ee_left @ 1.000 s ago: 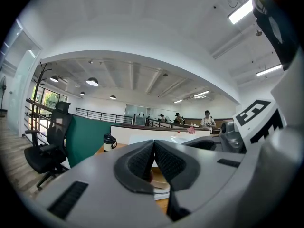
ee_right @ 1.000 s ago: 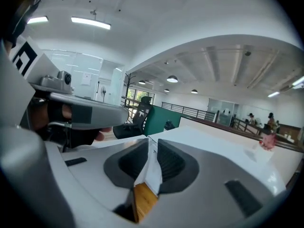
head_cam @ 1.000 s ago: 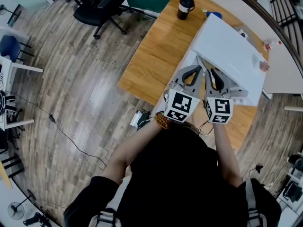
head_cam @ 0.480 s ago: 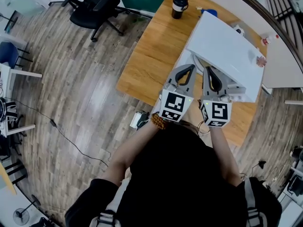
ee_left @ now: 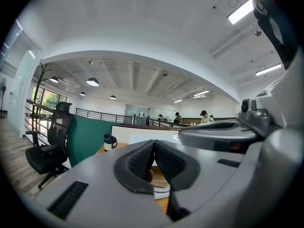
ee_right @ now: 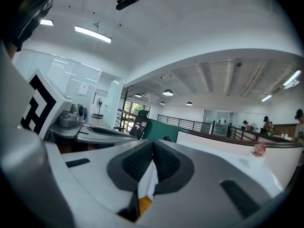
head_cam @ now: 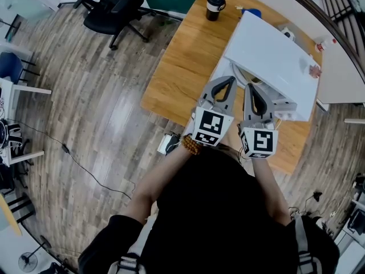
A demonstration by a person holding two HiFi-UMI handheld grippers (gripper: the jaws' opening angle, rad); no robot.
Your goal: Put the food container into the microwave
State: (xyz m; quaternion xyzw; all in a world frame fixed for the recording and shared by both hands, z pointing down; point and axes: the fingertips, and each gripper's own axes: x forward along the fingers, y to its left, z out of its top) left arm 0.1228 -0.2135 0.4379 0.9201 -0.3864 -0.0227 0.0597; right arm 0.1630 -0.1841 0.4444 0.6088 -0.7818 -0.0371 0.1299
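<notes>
**Two grippers, both shut, container not yet in hand**

1. Left gripper (ee_left: 154, 142): pointing level toward the white microwave (head_cam: 274, 56). Its fingers (ee_left: 141, 161) are sitting together with the tips meeting. I am seeing nothing clamped between them.

2. Right gripper (ee_right: 152, 143): hanging just beside the left one, at the microwave's near face. Its fingers (ee_right: 165, 163) have just been closing and are now meeting at the tips. A white sliver is showing in the gap below the tips. I cannot tell whether it is pinched there or only lying behind.

3. Food container (ee_left: 159, 178), or what I am taking for it: a pale, low shape. It is showing just past and below the left fingertips, resting on the wooden desk (head_cam: 188, 67) at the foot of the microwave. Neither gripper is holding it.

4. Microwave: standing on the desk and seen mostly from above. I cannot tell whether its door is open.

5. Lidded cup (head_cam: 214, 5): standing at the desk's far edge, well apart from the work.

Step in hand, as I am judging it: an early one, with the grippers working at the microwave front and the container still unlifted.

Next move, as I am judging it: the door needs to be standing fully open. One pair of fingers then needs to part, settle on the container's rim or sides, and carry it in level so that nothing spills.
</notes>
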